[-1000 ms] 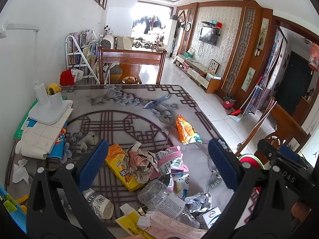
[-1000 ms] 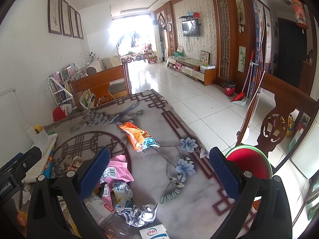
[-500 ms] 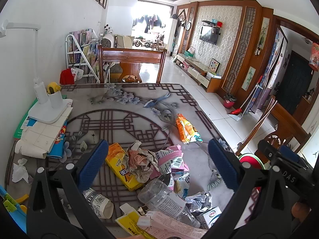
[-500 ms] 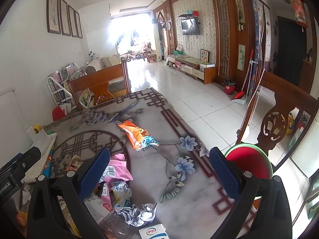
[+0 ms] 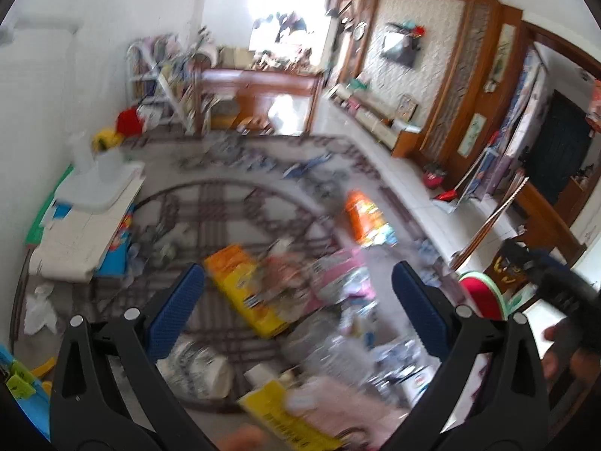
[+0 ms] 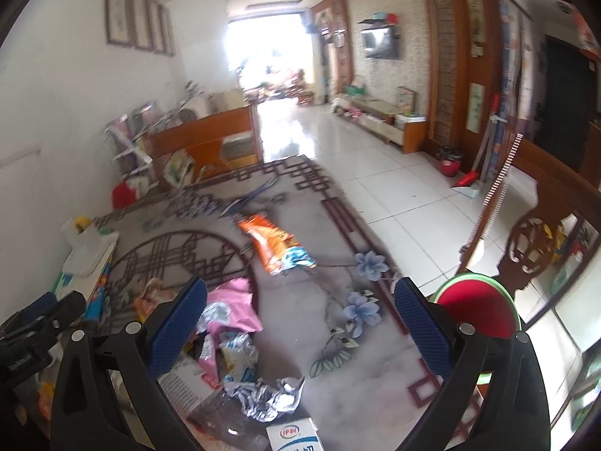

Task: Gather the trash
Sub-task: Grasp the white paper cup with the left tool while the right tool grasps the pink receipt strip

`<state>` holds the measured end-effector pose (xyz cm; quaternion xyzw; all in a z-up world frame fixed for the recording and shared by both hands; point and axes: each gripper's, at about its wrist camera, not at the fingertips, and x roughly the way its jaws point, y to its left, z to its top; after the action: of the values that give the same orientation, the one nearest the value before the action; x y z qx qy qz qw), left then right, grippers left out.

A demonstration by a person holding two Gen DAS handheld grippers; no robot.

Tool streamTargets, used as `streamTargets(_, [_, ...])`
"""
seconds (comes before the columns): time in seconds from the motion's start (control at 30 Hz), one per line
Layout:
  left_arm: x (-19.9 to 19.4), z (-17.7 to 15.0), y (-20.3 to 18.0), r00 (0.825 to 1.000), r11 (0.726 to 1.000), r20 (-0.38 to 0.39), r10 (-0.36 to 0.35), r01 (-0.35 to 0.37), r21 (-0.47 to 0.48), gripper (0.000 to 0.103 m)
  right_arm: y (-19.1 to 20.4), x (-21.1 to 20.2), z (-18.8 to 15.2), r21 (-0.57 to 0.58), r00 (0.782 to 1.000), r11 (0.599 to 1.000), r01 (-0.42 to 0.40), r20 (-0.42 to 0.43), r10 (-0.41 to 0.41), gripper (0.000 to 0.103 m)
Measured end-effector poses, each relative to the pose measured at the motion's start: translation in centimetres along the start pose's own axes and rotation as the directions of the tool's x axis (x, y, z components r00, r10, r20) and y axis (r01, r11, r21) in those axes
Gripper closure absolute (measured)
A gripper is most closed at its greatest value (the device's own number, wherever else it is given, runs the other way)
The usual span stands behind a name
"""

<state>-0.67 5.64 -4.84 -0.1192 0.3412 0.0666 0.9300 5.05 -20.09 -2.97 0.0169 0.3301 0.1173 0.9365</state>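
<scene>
Trash lies heaped on the patterned table (image 5: 225,195). In the blurred left wrist view I see a yellow-orange box (image 5: 244,289), a pink wrapper (image 5: 349,274), an orange snack bag (image 5: 364,218), a clear plastic bottle (image 5: 330,342) and a yellow packet (image 5: 285,413) at the near edge. My left gripper (image 5: 298,293) hangs open above the heap, holding nothing. In the right wrist view the orange snack bag (image 6: 274,240), pink wrapper (image 6: 233,308), crumpled foil (image 6: 266,394) and a white milk carton (image 6: 296,436) show. My right gripper (image 6: 300,308) is open and empty over the table.
A red bin with a green rim (image 6: 477,308) stands beside the table's right edge, by a carved wooden chair (image 6: 533,240). A white lamp base (image 5: 97,184) and stacked papers (image 5: 82,240) occupy the table's left side. Another chair (image 5: 259,97) stands at the far end.
Both views have swung and blurred: the left gripper has tilted and shifted over the heap, and the right gripper has moved a little too. Both stay open and empty.
</scene>
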Motion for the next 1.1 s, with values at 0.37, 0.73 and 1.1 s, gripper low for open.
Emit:
streamTargets(0.37, [4.7,-7.1,11.8,0.938,0.871,-0.318,-0.140,-0.036,-0.489,0.018,3.1,2.2,-4.3,-0.161,0.970,0.973,-0.164,-0.208,0.129,0.007])
streamTargets(0.73, [9.7,-7.4,12.7,0.918,0.803,-0.371,-0.138,-0.115,-0.584,0.038,5.8,2.3,-6.4,-0.237,0.927,0.926,-0.295,-0.306,0.217,0.007])
streamTargets(1.1, [9.9,-7.3,12.9,0.918,0.794,-0.376,-0.125,-0.134,-0.592,0.025,8.5,3.5,-9.3,-0.265,0.822,0.844,-0.466,-0.482,0.303,0.027])
